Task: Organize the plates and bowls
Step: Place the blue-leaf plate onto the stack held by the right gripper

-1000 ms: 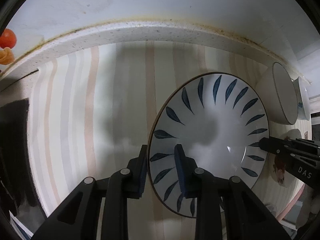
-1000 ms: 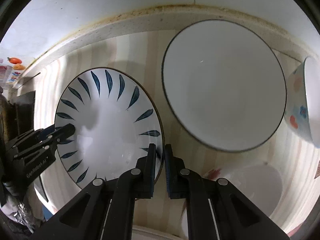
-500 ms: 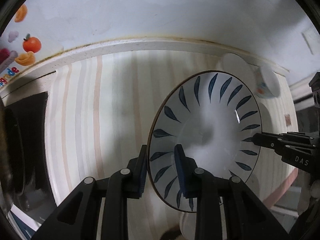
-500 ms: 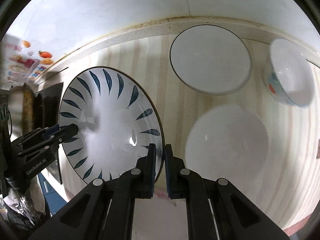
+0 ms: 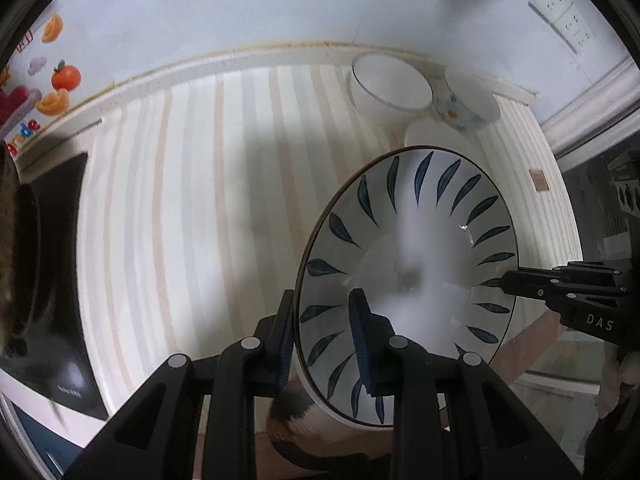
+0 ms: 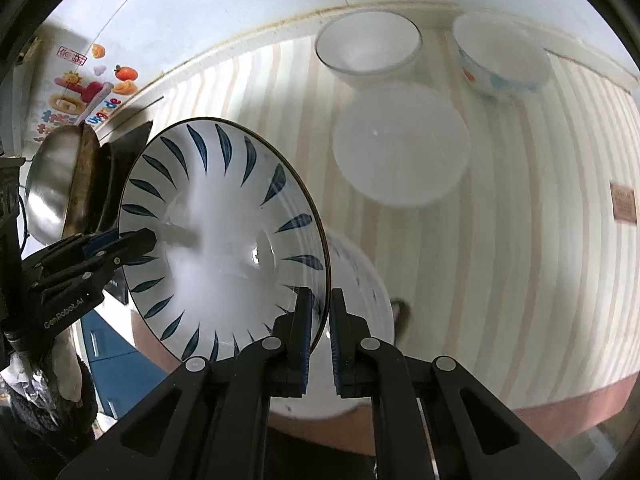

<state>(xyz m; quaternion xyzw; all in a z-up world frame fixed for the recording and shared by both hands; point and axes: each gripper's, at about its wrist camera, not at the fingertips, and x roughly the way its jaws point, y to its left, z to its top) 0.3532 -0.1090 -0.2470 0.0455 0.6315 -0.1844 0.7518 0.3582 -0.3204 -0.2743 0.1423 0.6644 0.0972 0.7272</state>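
Shining and smooth, the round white plate (image 5: 408,280) with blue leaf marks is hanging tilted above the striped desk (image 5: 200,200), while the left gripper (image 5: 322,340) and the right gripper (image 6: 319,336) are each pinching its thin rim from opposite sides.

white plate (image 5: 416,248) (blue leaf rim), cream striped tablecloth (image 5: 192,200)

"DAS" is printed in white on the right hand-held gripper (image 5: 508,284). The left hand-held gripper (image 6: 148,236) reads "GenRobot.AI". The wall sticker (image 5: 24,136) shows "ande"; its other characters are too blurred to read.
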